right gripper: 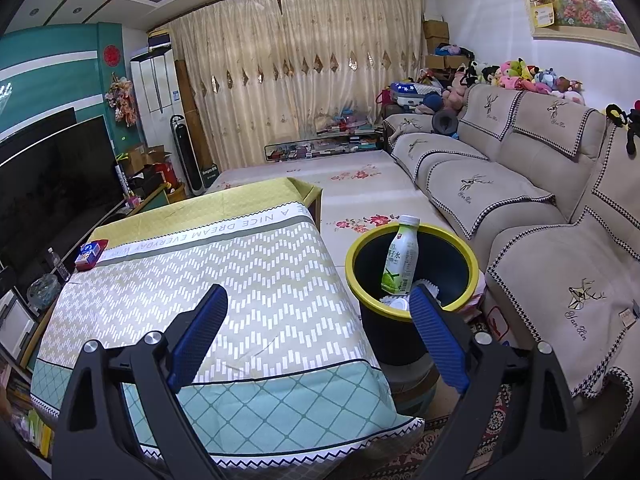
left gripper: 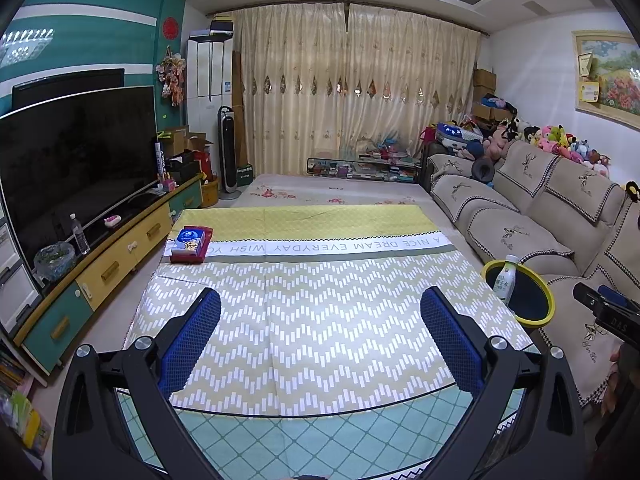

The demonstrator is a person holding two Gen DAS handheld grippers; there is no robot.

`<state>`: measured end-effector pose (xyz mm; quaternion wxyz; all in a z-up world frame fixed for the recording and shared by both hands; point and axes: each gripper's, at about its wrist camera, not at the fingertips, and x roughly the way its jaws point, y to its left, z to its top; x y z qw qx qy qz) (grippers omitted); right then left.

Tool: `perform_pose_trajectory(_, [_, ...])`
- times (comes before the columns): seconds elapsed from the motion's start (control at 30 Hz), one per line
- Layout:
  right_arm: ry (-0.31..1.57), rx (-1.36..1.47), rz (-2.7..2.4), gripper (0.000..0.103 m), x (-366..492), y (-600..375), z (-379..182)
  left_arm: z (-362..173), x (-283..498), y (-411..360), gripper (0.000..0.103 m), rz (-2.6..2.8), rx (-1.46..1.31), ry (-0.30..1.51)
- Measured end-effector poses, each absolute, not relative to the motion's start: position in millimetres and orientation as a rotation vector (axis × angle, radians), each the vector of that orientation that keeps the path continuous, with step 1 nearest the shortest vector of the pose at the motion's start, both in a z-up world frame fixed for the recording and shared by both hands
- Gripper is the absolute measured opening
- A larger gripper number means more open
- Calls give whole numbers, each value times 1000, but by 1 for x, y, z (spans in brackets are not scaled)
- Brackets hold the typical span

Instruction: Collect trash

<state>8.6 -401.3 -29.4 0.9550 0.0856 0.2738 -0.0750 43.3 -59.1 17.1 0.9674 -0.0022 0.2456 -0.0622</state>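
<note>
Bottle (right gripper: pixel 401 258) single, upright in one bin (right gripper: pixel 414 312), left tongs (left gripper: pixel 320 344) apart, right tongs (right gripper: pixel 318 336) apart, both empty

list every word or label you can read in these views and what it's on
"A NICE DREAM EVERYDAY WISH YO...": white band of the yellow-green patterned tablecloth, upside down to the cameras, running on under the red tissue box.
"DAS": black body of the right tool.
White and green plastic bottle in the black yellow-rimmed bin: Chinese characters, too small to read.
Beige sofa cover: script embroidery, illegible.
</note>
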Motion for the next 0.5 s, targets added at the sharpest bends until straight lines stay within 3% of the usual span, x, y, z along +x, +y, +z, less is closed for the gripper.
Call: perform_pose_trajectory(0.5, [563,177,-151,87,10,-401,-34,15,44,-61,98,-127,-2,504])
